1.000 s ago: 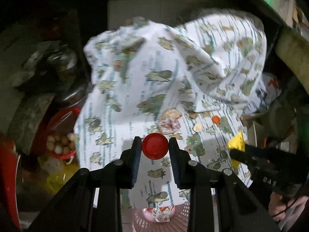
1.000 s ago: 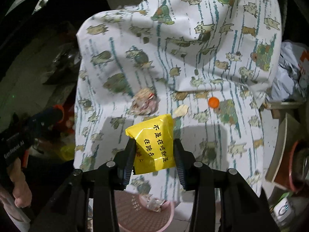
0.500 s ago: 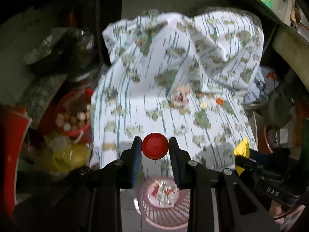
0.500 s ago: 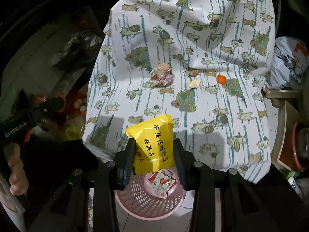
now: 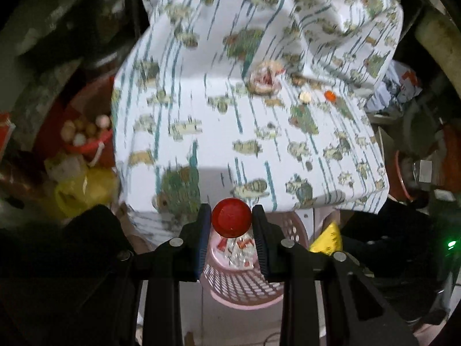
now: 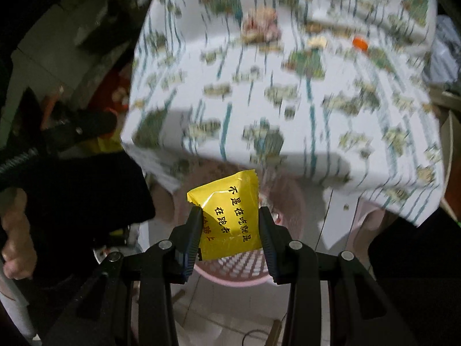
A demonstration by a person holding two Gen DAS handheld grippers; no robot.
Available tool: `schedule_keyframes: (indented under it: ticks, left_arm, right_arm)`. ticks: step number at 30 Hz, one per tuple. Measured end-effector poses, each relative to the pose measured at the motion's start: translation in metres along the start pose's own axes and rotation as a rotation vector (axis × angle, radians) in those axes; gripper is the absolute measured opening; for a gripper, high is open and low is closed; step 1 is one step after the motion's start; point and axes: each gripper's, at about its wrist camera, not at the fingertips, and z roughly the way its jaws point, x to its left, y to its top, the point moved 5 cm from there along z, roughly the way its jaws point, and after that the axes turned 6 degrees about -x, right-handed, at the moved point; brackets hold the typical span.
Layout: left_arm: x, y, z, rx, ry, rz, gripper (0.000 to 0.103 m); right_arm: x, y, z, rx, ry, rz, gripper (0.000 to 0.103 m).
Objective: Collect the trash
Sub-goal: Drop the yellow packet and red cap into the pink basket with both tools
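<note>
Left hand-held gripper (image 5: 231, 221) is clenched on a red bottle cap (image 5: 231, 217), held above a pink basket (image 5: 245, 285) on the floor. Right hand-held gripper (image 6: 230, 230) grasps a yellow wrapper (image 6: 230, 219) over the same basket (image 6: 230, 271). Beyond the basket, the surface under a patterned cloth (image 5: 219, 132) carries, at its far side, a crumpled wrapper (image 5: 263, 79), a pale scrap (image 5: 304, 97) and an orange cap (image 5: 330, 95). Red bowl of eggs (image 5: 83, 135) sits left.
</note>
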Motion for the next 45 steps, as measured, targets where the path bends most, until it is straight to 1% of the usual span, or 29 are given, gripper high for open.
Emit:
schedule_keyframes:
  ticks: [1,3,5,7,10,12,17,19,20,21,25,28,30,31,34,35,36,37,38,42,45]
  left_arm:
    - [0.002,-0.002,0.006,0.016,0.008,-0.003,0.028]
    - [0.003,-0.004,0.017,0.044,0.03,0.007,0.028]
    - [0.008,-0.004,0.023,0.054,0.051,0.0,0.028]
    - [0.011,-0.005,0.025,0.061,0.049,-0.01,0.028]
    - [0.012,-0.008,0.027,0.075,0.044,-0.013,0.028]
    - [0.01,-0.012,0.032,0.1,0.046,-0.007,0.028]
    - [0.006,-0.03,0.057,0.192,0.045,0.008,0.028]
    - [0.005,-0.038,0.067,0.232,0.046,0.008,0.028]
    - [0.005,-0.041,0.07,0.248,0.045,0.009,0.028]
    - [0.004,-0.045,0.073,0.262,0.042,0.01,0.028]
    - [0.007,-0.053,0.082,0.309,0.028,-0.013,0.028]
    - [0.012,-0.063,0.094,0.359,0.038,-0.029,0.028]
    - [0.01,-0.069,0.102,0.389,0.044,-0.01,0.028]
    - [0.006,-0.073,0.105,0.401,0.042,0.003,0.028]
    - [-0.004,-0.08,0.113,0.427,0.047,0.042,0.028]
    - [-0.006,-0.083,0.116,0.444,0.066,0.057,0.035]
    - [-0.006,-0.086,0.117,0.455,0.077,0.064,0.056]
    - [-0.006,-0.086,0.118,0.46,0.083,0.063,0.07]
    - [-0.006,-0.086,0.118,0.459,0.088,0.061,0.088]
    - [-0.012,-0.076,0.111,0.42,0.078,0.069,0.088]
    - [-0.011,-0.061,0.095,0.357,0.097,0.06,0.088]
  right_arm:
    - [0.0,-0.004,0.009,0.024,0.001,0.0,0.041]
    - [0.005,-0.014,0.035,0.104,0.0,-0.032,0.041]
    - [0.007,-0.019,0.054,0.131,-0.039,-0.061,0.041]
    - [0.008,-0.025,0.071,0.158,-0.058,-0.07,0.041]
    - [0.004,-0.029,0.087,0.164,-0.085,-0.071,0.041]
    - [-0.001,-0.032,0.096,0.174,-0.1,-0.052,0.042]
    - [-0.017,-0.04,0.11,0.196,-0.143,-0.025,0.042]
    - [-0.019,-0.04,0.115,0.207,-0.149,-0.022,0.049]
    - [-0.023,-0.04,0.117,0.22,-0.154,-0.015,0.056]
    - [-0.025,-0.041,0.117,0.225,-0.16,-0.005,0.058]
    - [-0.034,-0.038,0.104,0.214,-0.138,0.049,0.058]
    - [-0.035,-0.03,0.077,0.157,-0.085,0.086,0.049]
    - [-0.032,-0.021,0.057,0.108,-0.048,0.089,0.044]
    - [-0.03,-0.016,0.045,0.074,-0.028,0.084,0.044]
    - [-0.027,-0.003,0.024,-0.004,-0.019,0.081,0.043]
    - [-0.027,0.003,0.016,-0.037,-0.013,0.09,0.043]
    - [-0.027,0.006,0.012,-0.052,-0.011,0.095,0.043]
    - [-0.028,0.011,0.005,-0.08,-0.006,0.1,0.043]
    - [-0.028,0.015,0.0,-0.101,-0.005,0.102,0.043]
    - [-0.03,0.026,-0.014,-0.146,-0.008,0.1,0.043]
    - [-0.035,0.031,-0.022,-0.171,-0.003,0.114,0.043]
